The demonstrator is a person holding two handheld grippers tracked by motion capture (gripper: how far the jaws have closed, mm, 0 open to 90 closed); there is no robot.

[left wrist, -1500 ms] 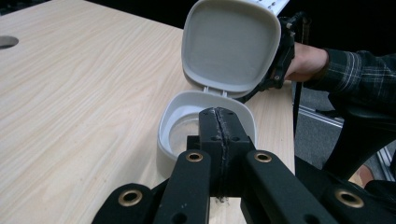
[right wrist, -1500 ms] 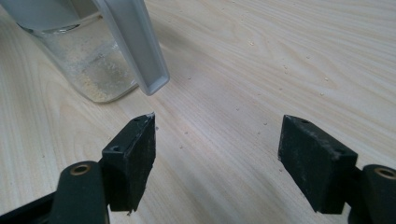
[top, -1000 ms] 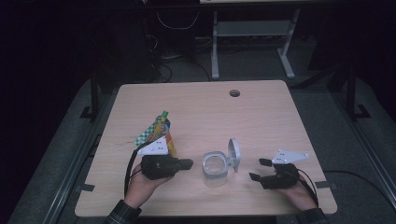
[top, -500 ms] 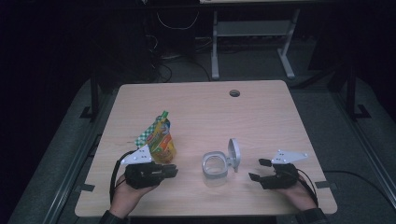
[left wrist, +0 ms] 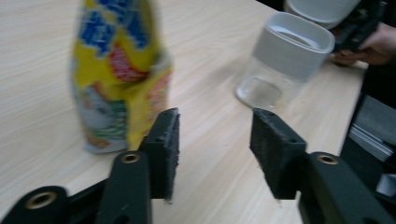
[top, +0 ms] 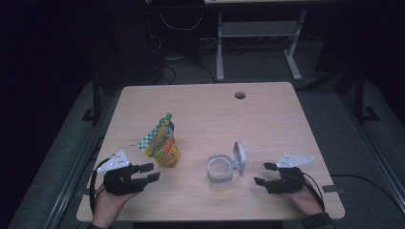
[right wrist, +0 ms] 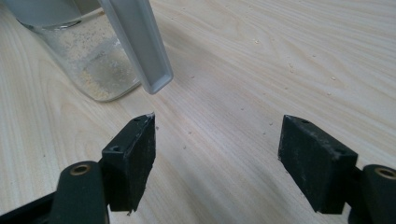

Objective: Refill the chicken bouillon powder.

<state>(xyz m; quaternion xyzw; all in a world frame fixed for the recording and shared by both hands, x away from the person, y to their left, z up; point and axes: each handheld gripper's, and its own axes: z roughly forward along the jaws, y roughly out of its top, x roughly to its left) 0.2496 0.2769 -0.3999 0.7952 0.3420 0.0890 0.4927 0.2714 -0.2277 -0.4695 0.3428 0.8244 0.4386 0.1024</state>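
- My left tool (top: 149,172) has just been opening and is now parted with nothing between the jaws; the pouch (top: 162,145) stands on the counter (top: 267,119) just beside it, up and to the tool's left.
- My right tool (top: 261,173) is open and empty, near the jar (top: 220,171), whose lid (top: 239,156) stands flipped up on the side facing that tool.
- Risk: the pouch stands upright on a narrow base, so a brush from my left tool could tip it over.
- Risk: the raised lid hangs just ahead of my right tool's left jaw; a push forward could knock it shut or shove the light jar away.
- The left gripper view is blurred, so I think the pouch is clear of the jaw, not touching.
- Count: one pouch, one jar with one lid, two tools, one counter.
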